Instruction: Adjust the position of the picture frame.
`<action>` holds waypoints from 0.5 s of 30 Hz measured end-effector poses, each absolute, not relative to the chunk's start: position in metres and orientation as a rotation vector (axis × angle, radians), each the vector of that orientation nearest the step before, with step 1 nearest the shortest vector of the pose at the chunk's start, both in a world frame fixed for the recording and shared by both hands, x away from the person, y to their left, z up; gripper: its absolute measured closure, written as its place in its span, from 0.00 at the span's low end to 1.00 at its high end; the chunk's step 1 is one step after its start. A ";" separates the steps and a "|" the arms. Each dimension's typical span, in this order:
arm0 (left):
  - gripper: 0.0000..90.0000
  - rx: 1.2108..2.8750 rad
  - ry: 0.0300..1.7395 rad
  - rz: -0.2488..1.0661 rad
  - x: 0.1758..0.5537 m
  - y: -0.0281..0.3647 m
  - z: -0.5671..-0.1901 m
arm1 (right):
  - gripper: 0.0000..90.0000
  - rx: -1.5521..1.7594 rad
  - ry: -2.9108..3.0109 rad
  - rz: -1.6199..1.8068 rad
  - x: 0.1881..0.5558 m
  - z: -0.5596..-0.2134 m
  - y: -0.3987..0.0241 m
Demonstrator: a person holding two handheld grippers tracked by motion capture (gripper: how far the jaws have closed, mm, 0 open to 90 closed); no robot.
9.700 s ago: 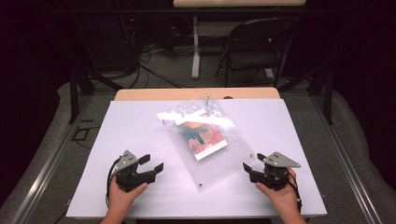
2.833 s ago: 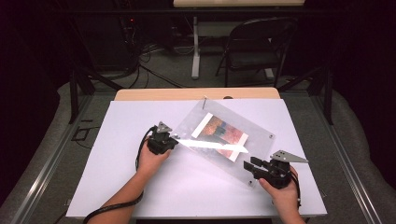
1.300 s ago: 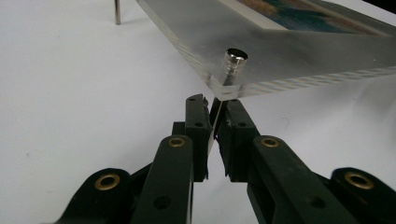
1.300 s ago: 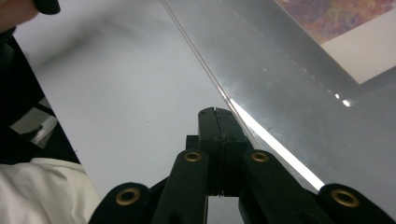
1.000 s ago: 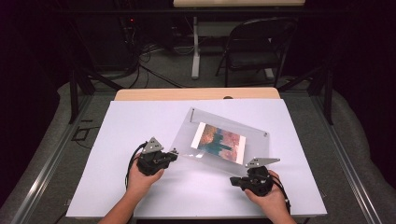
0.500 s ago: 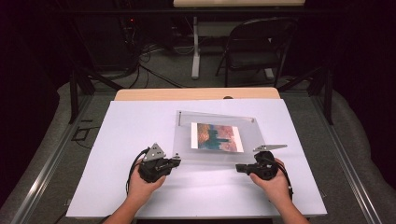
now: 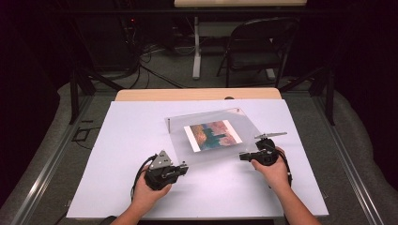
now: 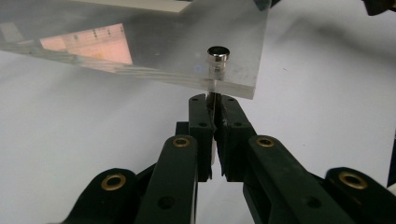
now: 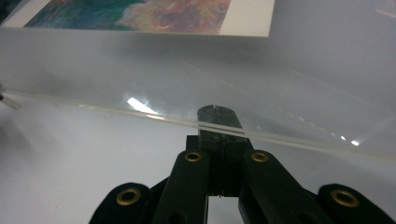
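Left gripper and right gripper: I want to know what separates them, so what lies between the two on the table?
In the high view, the near edge of the clear acrylic photo frame and bare white table lie between the left gripper and the right gripper.

A white table top fills the middle of the high view, with a strip of bare wood along its far edge at 12 o'clock. Beyond it, at 1 o'clock, a dark folding chair stands on the grey floor. Black cables trail across the floor at 11 o'clock. A white post rises at 12 o'clock. The surroundings are dark.
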State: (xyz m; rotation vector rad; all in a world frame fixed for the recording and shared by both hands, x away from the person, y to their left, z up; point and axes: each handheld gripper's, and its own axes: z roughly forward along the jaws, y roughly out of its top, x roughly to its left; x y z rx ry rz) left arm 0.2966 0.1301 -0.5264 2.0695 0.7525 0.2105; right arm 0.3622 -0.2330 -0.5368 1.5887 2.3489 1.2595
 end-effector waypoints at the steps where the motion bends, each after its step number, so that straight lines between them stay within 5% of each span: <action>1: 0.95 2.071 0.747 0.205 0.296 0.128 -0.527 | 1.00 1.594 2.343 1.261 0.364 -0.537 -0.233; 15: 0.94 2.114 0.745 0.160 0.294 0.116 -0.534 | 1.00 1.557 2.301 1.163 0.360 -0.538 -0.240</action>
